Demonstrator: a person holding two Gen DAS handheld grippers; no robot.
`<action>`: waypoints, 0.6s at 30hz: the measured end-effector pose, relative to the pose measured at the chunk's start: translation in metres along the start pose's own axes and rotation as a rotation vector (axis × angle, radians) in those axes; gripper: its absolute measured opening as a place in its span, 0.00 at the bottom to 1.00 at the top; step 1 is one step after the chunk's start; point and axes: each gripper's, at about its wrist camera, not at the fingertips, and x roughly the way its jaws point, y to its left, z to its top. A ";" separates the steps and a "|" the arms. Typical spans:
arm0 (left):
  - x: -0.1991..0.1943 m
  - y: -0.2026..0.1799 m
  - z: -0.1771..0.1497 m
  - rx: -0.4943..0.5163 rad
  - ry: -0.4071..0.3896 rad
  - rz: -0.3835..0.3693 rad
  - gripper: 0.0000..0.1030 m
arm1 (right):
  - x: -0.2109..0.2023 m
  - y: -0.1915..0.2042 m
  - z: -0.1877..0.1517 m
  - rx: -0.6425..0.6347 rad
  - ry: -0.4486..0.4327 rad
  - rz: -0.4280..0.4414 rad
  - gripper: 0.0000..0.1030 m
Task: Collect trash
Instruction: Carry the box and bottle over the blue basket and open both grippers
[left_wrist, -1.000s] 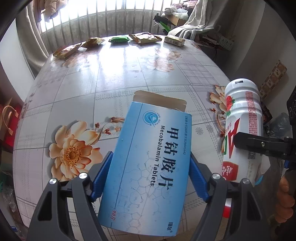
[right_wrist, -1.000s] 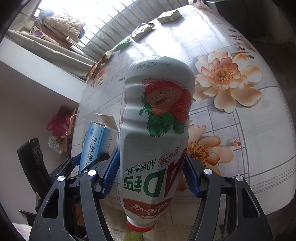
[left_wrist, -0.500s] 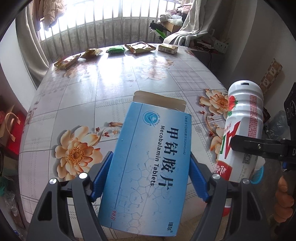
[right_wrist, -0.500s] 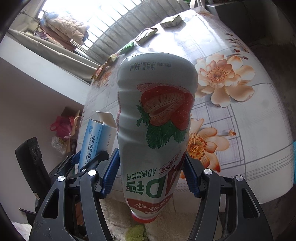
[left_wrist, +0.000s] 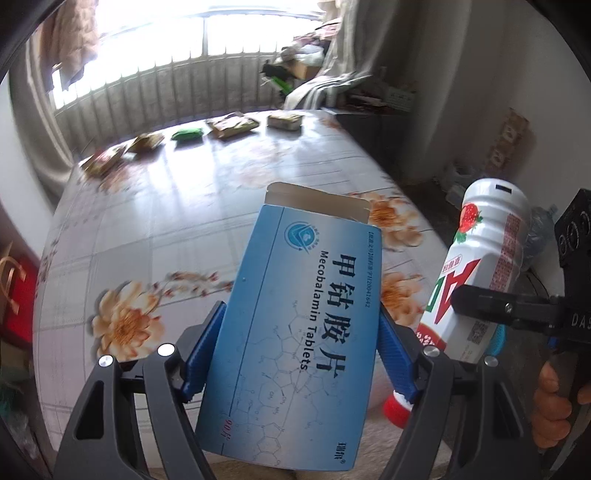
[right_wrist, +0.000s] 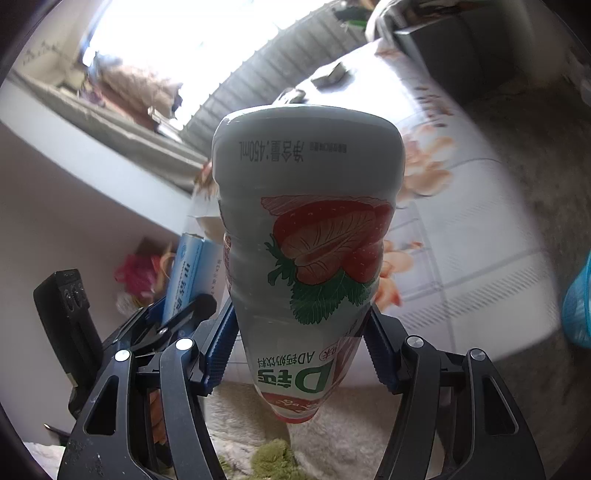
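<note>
My left gripper (left_wrist: 299, 350) is shut on a blue Mecobalamin tablet box (left_wrist: 299, 317) with its top flap open, held above the near edge of the flowered table (left_wrist: 166, 206). My right gripper (right_wrist: 301, 347) is shut on a white strawberry AD milk bottle (right_wrist: 306, 229), held upside down with its red cap at the bottom. The bottle also shows at the right of the left wrist view (left_wrist: 476, 273), and the box at the left of the right wrist view (right_wrist: 188, 273).
Several snack wrappers (left_wrist: 229, 125) and a green packet (left_wrist: 188, 133) lie along the table's far edge by the window. A blue basket (right_wrist: 578, 299) sits low at the right. A rug (right_wrist: 258, 424) lies below the grippers.
Both grippers have pulled back and up from the table with their loads; the table looks farther and the view has tilted. The blue basket has come into the right wrist view.
</note>
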 end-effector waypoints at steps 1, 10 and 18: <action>0.000 -0.007 0.003 0.017 -0.002 -0.010 0.73 | -0.007 -0.007 -0.003 0.019 -0.019 0.007 0.58; 0.022 -0.136 0.035 0.243 0.051 -0.235 0.73 | -0.092 -0.121 -0.038 0.300 -0.217 -0.035 0.58; 0.089 -0.290 0.045 0.417 0.239 -0.430 0.73 | -0.170 -0.243 -0.090 0.614 -0.435 -0.129 0.58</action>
